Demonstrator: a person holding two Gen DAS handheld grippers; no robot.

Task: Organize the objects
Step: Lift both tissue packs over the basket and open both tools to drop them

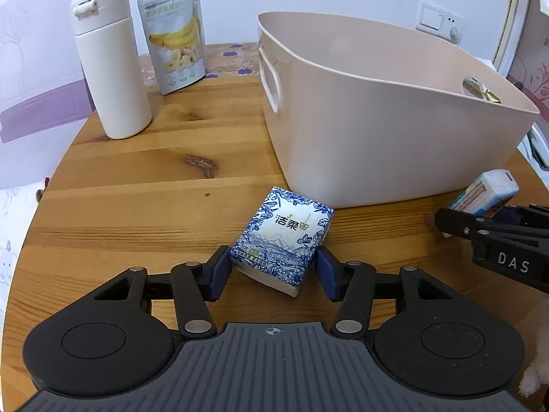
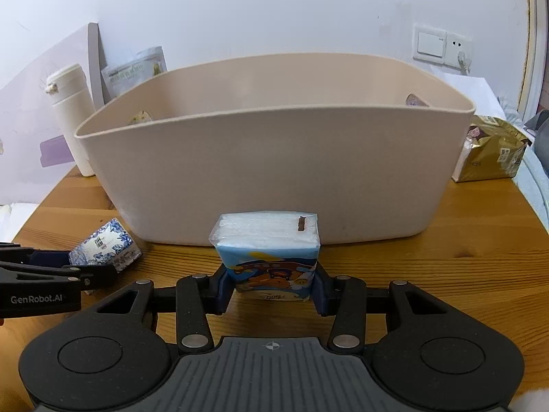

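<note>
A blue-and-white floral tissue pack [image 1: 283, 237] lies askew on the wooden table [image 1: 137, 206], just in front of the beige plastic basket [image 1: 377, 130]. My left gripper [image 1: 272, 259] has both blue pads against the near end of this pack. The pack also shows at the left of the right wrist view [image 2: 104, 245]. My right gripper [image 2: 272, 274] is shut on a second tissue pack with a blue cartoon print [image 2: 267, 250], held upright right before the basket's front wall [image 2: 274, 171]. From the left wrist view, that pack [image 1: 487, 192] pokes out of the right gripper's fingers [image 1: 459, 223].
A white flask [image 1: 111, 65] and a banana-chip pouch [image 1: 175, 37] stand at the table's back left. A gold packet [image 2: 494, 154] lies to the right of the basket. A wall with a switch and socket [image 2: 442, 46] stands behind.
</note>
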